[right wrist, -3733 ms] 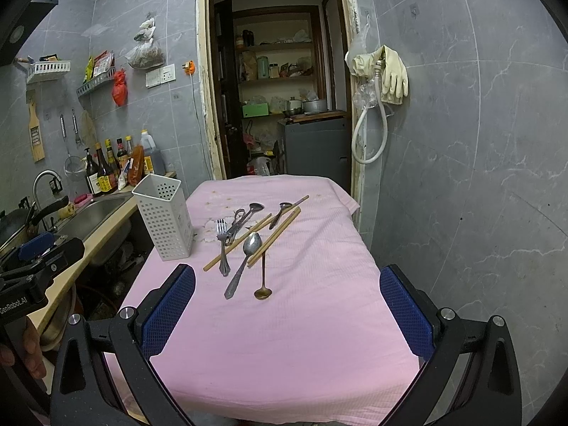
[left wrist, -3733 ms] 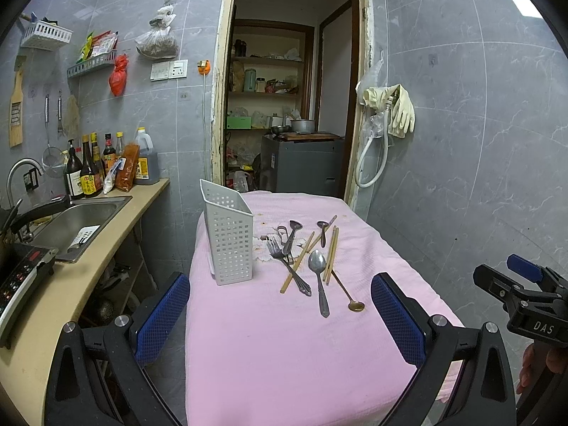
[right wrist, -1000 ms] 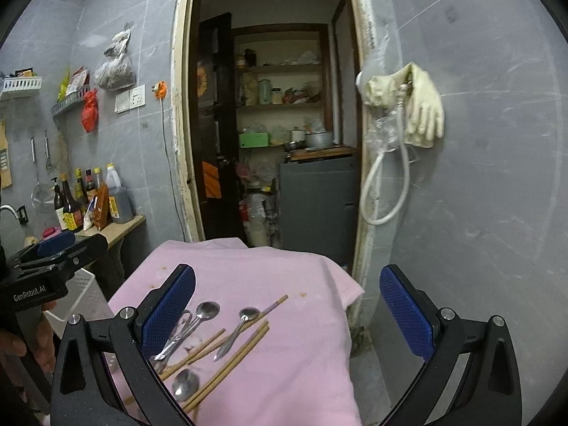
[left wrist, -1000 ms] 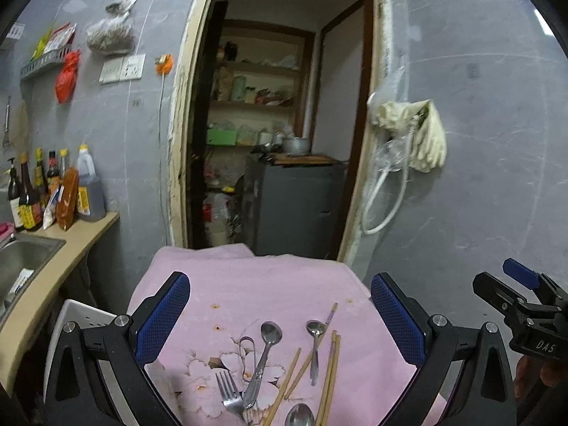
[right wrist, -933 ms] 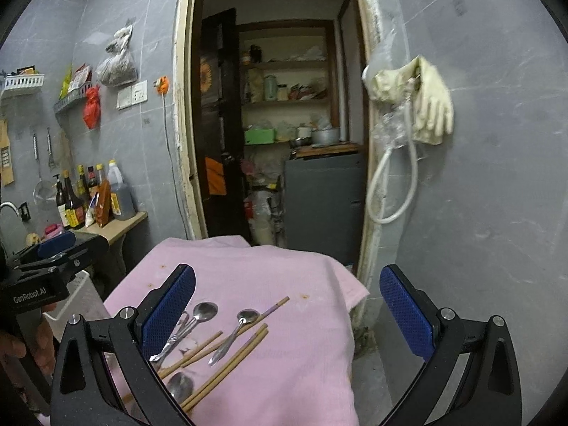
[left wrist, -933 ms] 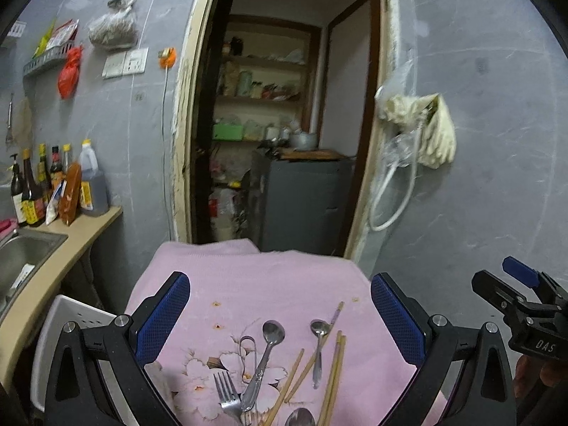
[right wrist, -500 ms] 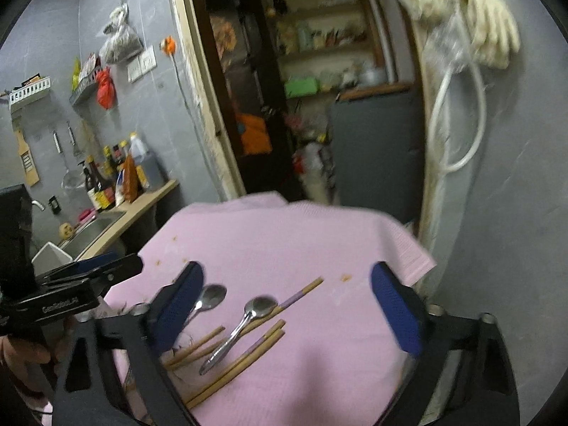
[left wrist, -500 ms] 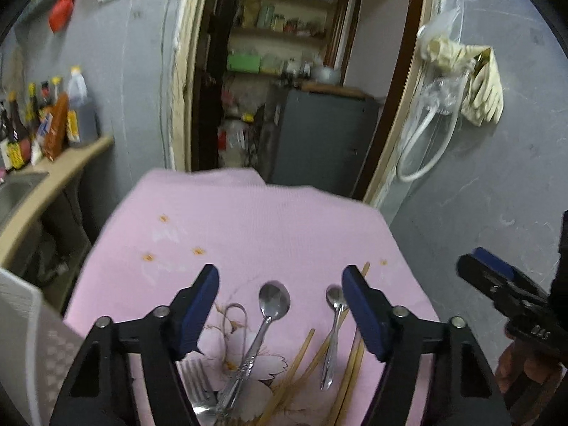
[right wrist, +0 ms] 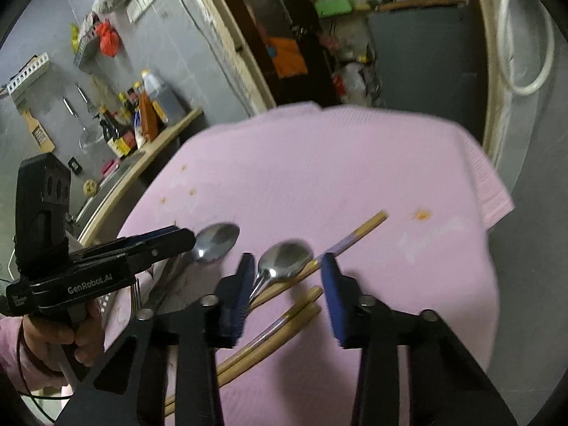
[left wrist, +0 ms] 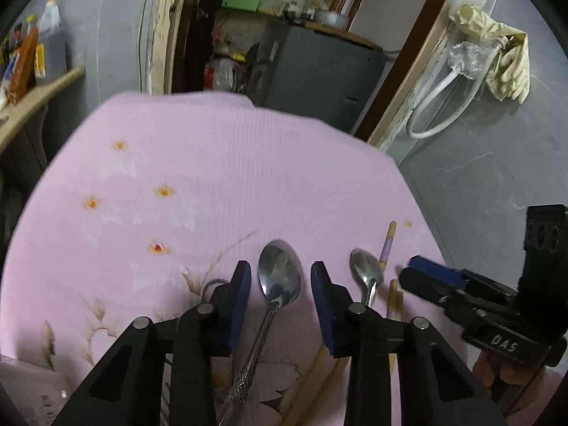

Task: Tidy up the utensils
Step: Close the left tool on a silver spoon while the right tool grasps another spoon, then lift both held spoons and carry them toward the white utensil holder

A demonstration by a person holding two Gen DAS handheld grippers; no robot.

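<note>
Utensils lie on a pink floral cloth (left wrist: 220,177). My left gripper (left wrist: 280,291) is half closed, its blue pads either side of a large steel spoon (left wrist: 278,277), not clamping it. It also shows in the right wrist view (right wrist: 167,239). A smaller steel spoon (left wrist: 365,273) lies to the right beside wooden chopsticks (left wrist: 387,245). My right gripper (right wrist: 287,284) is half closed around that small spoon (right wrist: 284,259), above the chopsticks (right wrist: 284,323); it also shows in the left wrist view (left wrist: 429,277). A fork (right wrist: 134,298) lies partly hidden at left.
A counter with sauce bottles (right wrist: 142,120) and a sink runs along the left. An open doorway with a grey cabinet (left wrist: 319,78) is behind the table. Rubber gloves and a hose (left wrist: 490,56) hang on the right wall. The cloth's right edge (right wrist: 497,195) drops off.
Both grippers have moved forward and down onto the utensils and narrowed from wide open. The left now straddles the large spoon, the right the small spoon.
</note>
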